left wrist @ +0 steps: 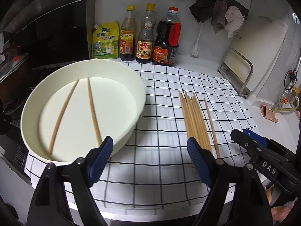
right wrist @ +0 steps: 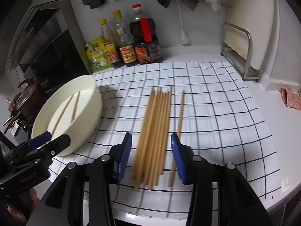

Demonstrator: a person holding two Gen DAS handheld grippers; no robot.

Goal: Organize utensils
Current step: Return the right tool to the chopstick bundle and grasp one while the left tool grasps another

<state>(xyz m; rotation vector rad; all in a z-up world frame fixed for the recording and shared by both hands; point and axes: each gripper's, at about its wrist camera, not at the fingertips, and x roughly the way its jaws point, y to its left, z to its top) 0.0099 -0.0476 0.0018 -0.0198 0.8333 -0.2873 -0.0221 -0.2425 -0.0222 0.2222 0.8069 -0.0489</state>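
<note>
So on the counter there's a white cloth with a black grid pattern (right wrist: 207, 101), and a loose bundle of light wooden chopsticks (right wrist: 154, 131) is lying on it, all pointing roughly toward the back wall. One single wooden chopstick (right wrist: 178, 130) sits just beside the bundle on its right, apart from the rest.

Off to the left is a round cream-white bowl (left wrist: 131, 79) with two more wooden chopsticks (left wrist: 79, 113) lying flat inside, spread apart like a V.

The right gripper (right wrist: 151, 155), black with blue ribbed pads, is spread wide with nothing in it, jaws either side of the near end of the bundle. The left gripper (left wrist: 150, 158) is also wide apart and empty, sitting between the bowl and the bundle.

Along the back wall: a yellow-green seasoning pouch (left wrist: 105, 41) and three sauce bottles (left wrist: 146, 35) in a row. A metal rack (right wrist: 242, 56) stands at the right.
</note>
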